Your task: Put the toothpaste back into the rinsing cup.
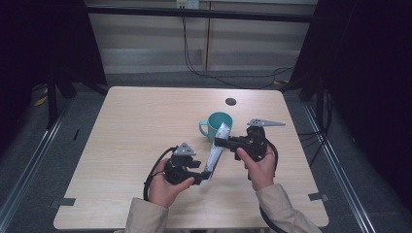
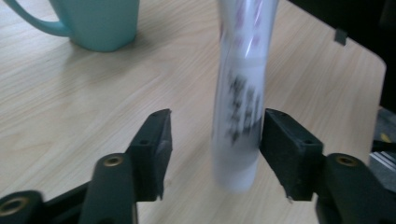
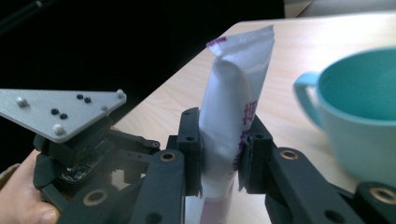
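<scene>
A white tube (image 1: 214,154) with purple print hangs slanted above the wooden table (image 1: 136,126), between the two hands. My right gripper (image 1: 221,142) is shut on the tube (image 3: 233,102) near its crimped upper end, with both pads pressing its sides. My left gripper (image 1: 203,175) stands open around the lower end of the tube (image 2: 238,116); there is a wide gap at one pad, while the other sits close beside the tube. A teal mug (image 1: 216,124) stands upright on the table just behind the tube, handle to the left.
A small dark round hole (image 1: 231,101) lies in the tabletop behind the mug. Cables (image 1: 228,80) run over the floor beyond the far edge. Metal rails flank the table on both sides.
</scene>
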`<move>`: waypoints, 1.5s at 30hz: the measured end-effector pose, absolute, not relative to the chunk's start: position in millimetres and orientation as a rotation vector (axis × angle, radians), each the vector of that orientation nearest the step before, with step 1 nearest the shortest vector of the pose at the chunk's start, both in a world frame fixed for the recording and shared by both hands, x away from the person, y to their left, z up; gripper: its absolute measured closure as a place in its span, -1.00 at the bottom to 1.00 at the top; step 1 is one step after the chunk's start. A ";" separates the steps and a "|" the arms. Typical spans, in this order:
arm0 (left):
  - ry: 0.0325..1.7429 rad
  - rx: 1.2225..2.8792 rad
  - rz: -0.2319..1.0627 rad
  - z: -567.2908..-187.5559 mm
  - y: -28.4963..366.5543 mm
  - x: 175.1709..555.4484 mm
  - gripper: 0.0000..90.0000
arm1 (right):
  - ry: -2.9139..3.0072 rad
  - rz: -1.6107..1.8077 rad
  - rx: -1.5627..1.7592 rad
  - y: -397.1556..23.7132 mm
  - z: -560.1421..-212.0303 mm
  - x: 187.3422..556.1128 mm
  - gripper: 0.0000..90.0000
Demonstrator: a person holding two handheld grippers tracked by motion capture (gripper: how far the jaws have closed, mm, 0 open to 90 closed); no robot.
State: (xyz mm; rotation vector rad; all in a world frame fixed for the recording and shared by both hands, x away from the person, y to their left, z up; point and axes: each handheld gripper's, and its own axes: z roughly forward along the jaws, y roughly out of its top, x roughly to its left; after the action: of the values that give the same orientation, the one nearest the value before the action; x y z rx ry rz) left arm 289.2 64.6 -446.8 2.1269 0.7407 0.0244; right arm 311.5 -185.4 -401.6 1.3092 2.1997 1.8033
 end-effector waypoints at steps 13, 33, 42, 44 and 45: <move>0.747 2.195 0.073 -476.3 88.8 294.1 -0.31 | 2.146 1.738 1.250 -204.8 -383.9 312.0 0.63; 0.767 2.269 0.188 -499.4 109.0 295.9 -0.49 | 2.135 1.711 1.215 -213.0 -371.8 319.5 0.63; 0.692 2.269 0.250 -505.4 110.7 291.5 -0.61 | 2.121 1.708 1.198 -214.0 -363.4 323.3 0.64; 0.683 2.265 0.253 -505.9 111.4 291.3 -0.62 | 2.121 1.701 1.189 -214.0 -360.9 323.8 0.64; 0.679 2.258 0.254 -506.5 111.6 291.3 -0.62 | 2.119 1.698 1.187 -214.0 -359.5 324.0 0.64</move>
State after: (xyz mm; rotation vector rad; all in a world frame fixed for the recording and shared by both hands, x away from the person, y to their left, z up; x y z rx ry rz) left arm 291.3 111.6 -506.5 2.2580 0.6790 0.2538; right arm 324.0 -214.0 -359.5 1.1865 2.1186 1.6980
